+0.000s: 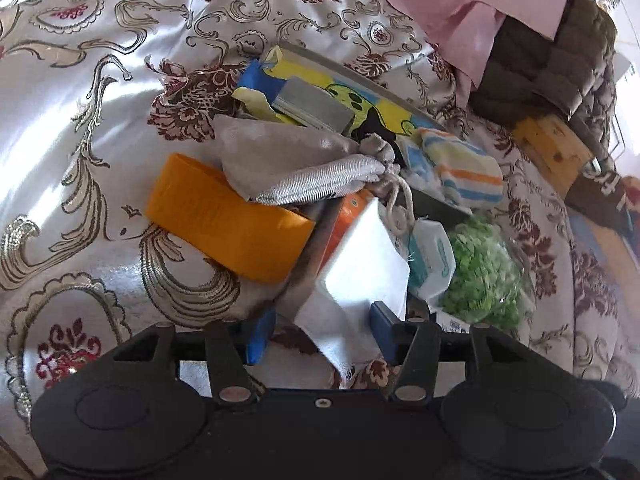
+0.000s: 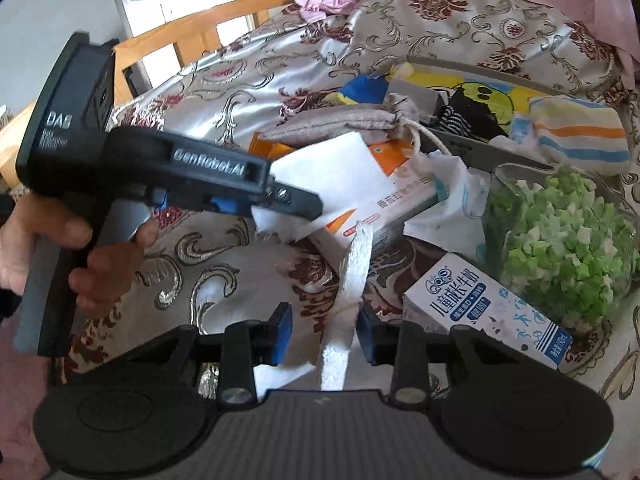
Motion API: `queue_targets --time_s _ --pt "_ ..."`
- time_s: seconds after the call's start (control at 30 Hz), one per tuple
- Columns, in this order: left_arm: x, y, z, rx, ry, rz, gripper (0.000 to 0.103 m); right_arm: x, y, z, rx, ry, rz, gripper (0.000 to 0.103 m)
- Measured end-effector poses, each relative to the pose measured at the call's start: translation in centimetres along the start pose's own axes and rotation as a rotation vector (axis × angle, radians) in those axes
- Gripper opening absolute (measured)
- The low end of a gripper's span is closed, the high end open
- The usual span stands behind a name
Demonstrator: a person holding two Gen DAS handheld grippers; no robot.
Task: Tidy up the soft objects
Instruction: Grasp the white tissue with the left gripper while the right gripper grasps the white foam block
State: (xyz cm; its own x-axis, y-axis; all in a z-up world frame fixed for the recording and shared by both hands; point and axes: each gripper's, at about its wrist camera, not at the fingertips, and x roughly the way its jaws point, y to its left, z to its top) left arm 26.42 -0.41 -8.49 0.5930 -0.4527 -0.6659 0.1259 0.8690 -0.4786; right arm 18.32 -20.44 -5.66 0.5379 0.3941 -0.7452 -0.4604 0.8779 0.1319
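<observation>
A white cloth (image 1: 360,264) hangs between the blue pads of my left gripper (image 1: 320,330), whose jaws stand wide apart around it. In the right wrist view the left gripper (image 2: 280,200) reaches over the cloth (image 2: 320,168) above a grey tray (image 2: 520,162). The tray (image 1: 440,200) holds a grey drawstring pouch (image 1: 296,168), a striped sock (image 1: 460,168) and a bag of green foam bits (image 1: 484,272). My right gripper (image 2: 322,334) is open, with a white woven strap (image 2: 352,276) passing between its fingers.
An orange strip (image 1: 224,216) lies left of the tray on the patterned satin bedspread (image 1: 80,120). A milk carton (image 2: 488,312) and an orange-white box (image 2: 380,208) lie near the tray. Pink fabric (image 1: 460,0) and a wooden chair (image 2: 192,40) stand behind.
</observation>
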Motion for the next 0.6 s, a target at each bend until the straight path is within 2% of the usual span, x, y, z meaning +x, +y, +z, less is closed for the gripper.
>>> queue_targets --time_s 0.1,0.17,0.2,0.27,0.37,0.6 --pt "0.0 -0.3 0.2 0.028 -0.018 0.004 0.048 0.0 0.3 -0.1 -0.019 -0.008 -0.024 0.031" --pt "-0.3 -0.6 0.4 0.061 -0.037 0.005 0.036 -0.1 0.4 -0.1 -0.028 -0.02 -0.044 0.023" --pt "-0.4 -0.5 0.5 0.062 -0.046 0.008 0.033 -0.1 0.5 -0.1 -0.032 -0.027 -0.055 0.021" --pt "-0.8 -0.5 0.6 0.055 -0.064 0.015 0.021 -0.2 0.5 -0.1 -0.043 -0.038 -0.074 0.015" --pt "-1.4 -0.6 0.6 0.067 -0.087 0.027 0.008 -0.2 0.6 -0.2 -0.057 -0.04 -0.089 0.014" --pt "-2.5 -2.3 -0.7 0.173 -0.082 0.03 0.005 -0.6 1.0 -0.4 -0.084 -0.054 -0.116 0.014"
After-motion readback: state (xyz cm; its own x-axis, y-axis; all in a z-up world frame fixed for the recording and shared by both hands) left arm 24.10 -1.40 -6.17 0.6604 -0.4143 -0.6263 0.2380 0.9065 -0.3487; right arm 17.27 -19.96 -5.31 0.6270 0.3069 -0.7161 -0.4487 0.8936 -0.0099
